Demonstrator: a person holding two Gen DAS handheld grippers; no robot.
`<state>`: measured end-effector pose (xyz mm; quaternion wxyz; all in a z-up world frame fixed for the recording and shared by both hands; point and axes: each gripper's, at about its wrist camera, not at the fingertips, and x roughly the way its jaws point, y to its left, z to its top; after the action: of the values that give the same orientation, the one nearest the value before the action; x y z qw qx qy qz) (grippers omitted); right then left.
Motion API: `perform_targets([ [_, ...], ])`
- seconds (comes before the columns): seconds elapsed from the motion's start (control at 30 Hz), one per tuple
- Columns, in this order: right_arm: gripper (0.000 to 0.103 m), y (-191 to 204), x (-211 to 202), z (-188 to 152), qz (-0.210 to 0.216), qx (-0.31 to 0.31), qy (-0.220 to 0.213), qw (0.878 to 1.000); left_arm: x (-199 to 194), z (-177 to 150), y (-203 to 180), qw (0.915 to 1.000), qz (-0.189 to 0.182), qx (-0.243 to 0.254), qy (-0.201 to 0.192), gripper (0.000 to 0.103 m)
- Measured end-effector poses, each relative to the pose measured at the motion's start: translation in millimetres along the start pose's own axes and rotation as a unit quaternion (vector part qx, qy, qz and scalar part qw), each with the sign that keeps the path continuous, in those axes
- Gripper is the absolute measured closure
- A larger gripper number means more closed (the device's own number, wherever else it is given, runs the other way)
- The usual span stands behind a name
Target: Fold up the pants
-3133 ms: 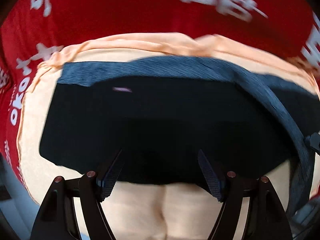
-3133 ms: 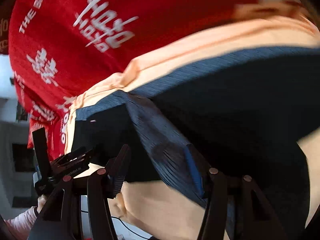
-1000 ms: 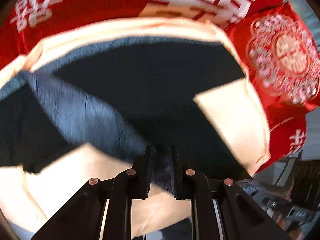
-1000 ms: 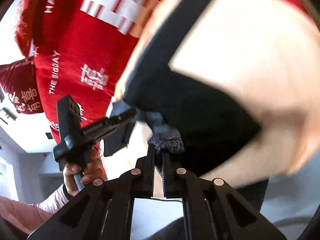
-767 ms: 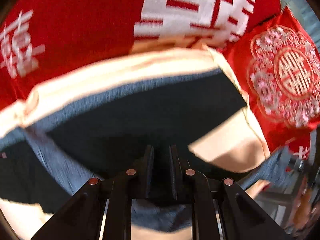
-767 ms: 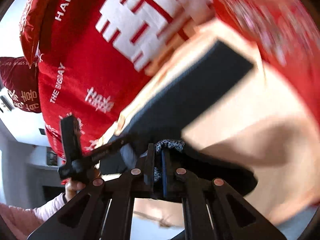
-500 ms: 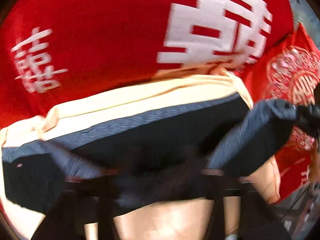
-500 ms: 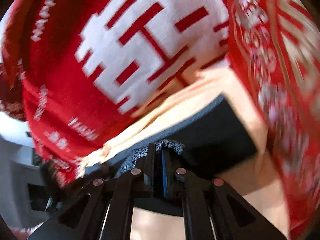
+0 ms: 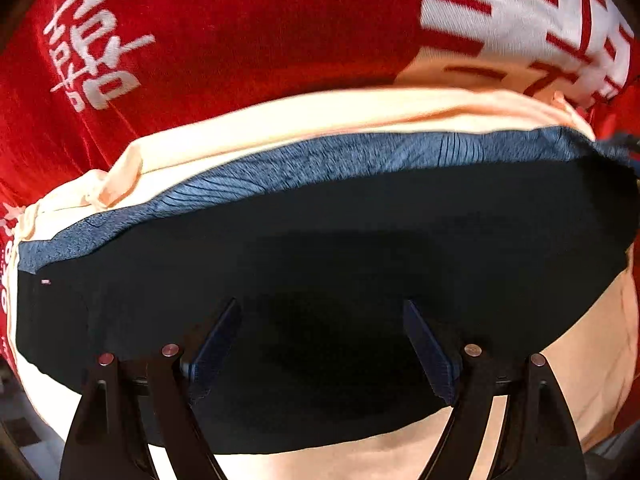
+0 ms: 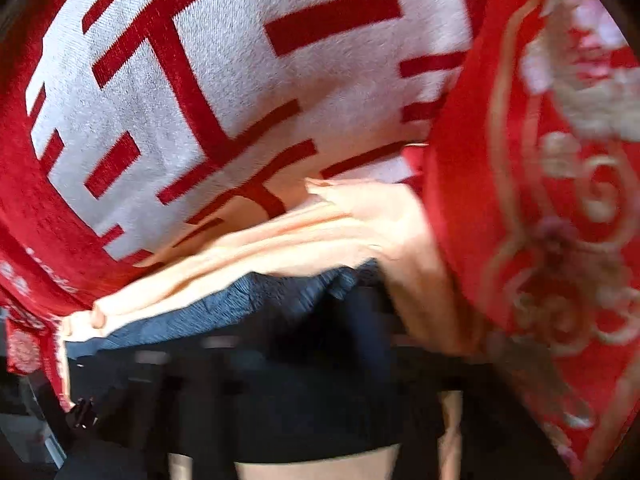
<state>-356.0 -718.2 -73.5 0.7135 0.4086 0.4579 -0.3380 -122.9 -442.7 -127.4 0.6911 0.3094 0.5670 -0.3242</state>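
The dark navy pants [image 9: 340, 248] lie folded flat on a peach sheet [image 9: 280, 120], with a lighter blue ribbed waistband [image 9: 320, 156] along their far edge. My left gripper [image 9: 322, 344] is open and empty just above the near part of the pants. In the right wrist view the pants [image 10: 300, 380] and waistband [image 10: 240, 300] show below centre. My right gripper [image 10: 304, 400] is a dark motion blur over the pants; its fingers look spread apart and hold nothing.
A red blanket with white characters [image 9: 240, 32] lies behind the sheet and also shows in the right wrist view [image 10: 200, 80]. A red embroidered cushion [image 10: 552, 200] stands at the right, close to the pants' right end.
Both grippers carried the near part of the pants over to the far side, folding them in half. Both then opened and let go. The pants now lie flat.
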Motion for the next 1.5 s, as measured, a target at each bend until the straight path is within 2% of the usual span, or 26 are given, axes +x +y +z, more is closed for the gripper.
perform_targets([
  [0.03, 0.028, -1.4, -11.9, -9.0, 0.018, -0.002, -0.005, 1.0, -0.1, -1.1, -1.8, 1.0, 0.002, 0.005, -0.001, 0.02],
  [0.1, 0.029, -7.9, -19.7, -31.7, 0.056, 0.015, 0.013, 0.998, -2.4, -2.6, -1.5, 1.0, -0.002, 0.006, -0.003, 0.02],
  [0.17, 0.039, -15.6, -13.9, -55.6, 0.081, 0.045, 0.047, 0.995, -4.1, -3.2, 3.2, 1.0, -0.007, -0.004, -0.002, 0.02],
  [0.2, 0.051, -19.8, -4.7, -71.5, 0.096, 0.065, 0.071, 0.991, -4.4, -2.8, 6.6, 0.9999, -0.009, -0.012, -0.002, 0.02],
  [0.23, 0.058, -22.9, 3.7, -81.9, 0.106, 0.081, 0.083, 0.988, -4.3, -1.8, 10.9, 0.9997, -0.01, -0.021, -0.001, 0.02],
  [0.37, 0.061, -28.0, 25.0, -103.7, 0.143, 0.135, 0.086, 0.977, 0.3, 2.8, 18.1, 0.9995, -0.006, -0.031, 0.005, 0.02],
  [0.6, 0.061, -34.9, 38.2, -103.6, 0.159, 0.177, 0.078, 0.968, 16.0, 0.0, 10.6, 0.9998, 0.002, -0.018, 0.012, 0.02],
  [0.63, 0.064, -35.7, 38.7, -100.7, 0.159, 0.183, 0.078, 0.967, 17.5, 0.1, 10.1, 0.9997, 0.003, -0.02, 0.013, 0.02],
  [0.67, 0.072, -34.6, 38.7, -97.6, 0.153, 0.187, 0.078, 0.967, 18.2, 0.3, 9.8, 0.9997, 0.004, -0.022, 0.015, 0.02],
  [0.7, 0.094, -32.8, 33.1, -93.6, 0.15, 0.182, 0.072, 0.969, 17.2, 1.1, 9.8, 0.9996, 0.004, -0.023, 0.017, 0.02],
  [0.83, 0.094, -26.5, 3.0, -98.8, 0.171, 0.161, 0.049, 0.971, 1.1, 6.2, 8.7, 0.9999, -0.005, -0.011, 0.0, 0.02],
  [0.9, 0.094, -30.0, 8.3, -107.6, 0.147, 0.147, 0.064, 0.976, 0.1, 8.1, 6.8, 1.0, -0.003, 0.002, -0.006, 0.019],
  [0.93, 0.091, -32.9, 15.9, -109.2, 0.14, 0.144, 0.073, 0.977, 3.8, 7.6, 5.1, 1.0, -0.002, 0.007, -0.002, 0.017],
  [0.97, 0.089, -37.9, 28.5, -111.0, 0.123, 0.139, 0.095, 0.978, 12.0, 7.3, 2.9, 0.9999, 0.002, 0.012, 0.008, 0.017],
  [1.0, 0.09, -41.2, 32.8, -111.5, 0.126, 0.139, 0.104, 0.977, 21.4, 6.7, 1.0, 0.9997, 0.007, 0.014, 0.021, 0.017],
  [1.03, 0.087, -42.8, 29.1, -110.1, 0.135, 0.144, 0.102, 0.975, 26.9, 5.9, 0.3, 0.9995, 0.012, 0.011, 0.028, 0.017],
  [1.1, 0.082, -44.6, 5.7, -108.0, 0.116, 0.138, 0.094, 0.979, 26.4, 3.3, 0.9, 0.9997, 0.005, -0.005, 0.023, 0.017],
  [1.17, 0.081, -40.5, -16.7, -104.0, 0.119, 0.123, 0.067, 0.983, 24.6, 1.4, 2.4, 0.9998, 0.004, -0.007, 0.018, 0.017],
  [1.3, 0.081, -27.7, -28.3, -69.2, 0.109, 0.078, 0.021, 0.991, 30.4, 3.3, -5.9, 0.9997, 0.014, 0.003, 0.017, 0.017],
  [1.4, 0.081, -12.8, 1.2, -29.4, 0.094, 0.036, 0.01, 0.995, 33.8, 4.4, -11.4, 0.9998, 0.018, -0.001, 0.012, 0.017],
  [1.5, 0.081, -22.3, 36.1, -2.6, 0.044, 0.034, 0.017, 0.998, 38.6, 2.9, -12.0, 0.9998, 0.018, -0.004, 0.007, 0.017],
])
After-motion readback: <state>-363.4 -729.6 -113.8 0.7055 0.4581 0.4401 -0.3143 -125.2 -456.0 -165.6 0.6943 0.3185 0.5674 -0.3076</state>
